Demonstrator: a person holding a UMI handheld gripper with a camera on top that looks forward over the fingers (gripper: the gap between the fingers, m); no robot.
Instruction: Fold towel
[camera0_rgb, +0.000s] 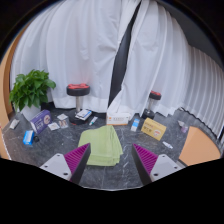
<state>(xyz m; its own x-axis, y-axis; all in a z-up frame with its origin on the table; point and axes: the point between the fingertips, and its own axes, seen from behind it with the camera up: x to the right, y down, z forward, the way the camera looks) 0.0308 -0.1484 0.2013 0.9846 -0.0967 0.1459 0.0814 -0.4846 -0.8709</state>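
A light green towel (104, 144) lies folded in layers on the dark marbled table (120, 172), just ahead of my fingers and a little to the left of their middle. My gripper (112, 164) hangs above the table, its two fingers wide apart with nothing between them. The left magenta pad (76, 158) sits next to the towel's near left corner; the right pad (146, 158) is clear of the towel.
Small items stand along the table's far side: a potted plant (32, 92), a purple box (40, 120), a blue box (28, 137), a yellow card (153, 128), a blue can (135, 124). White curtains (90, 50) and two red-topped stools (78, 91) are behind.
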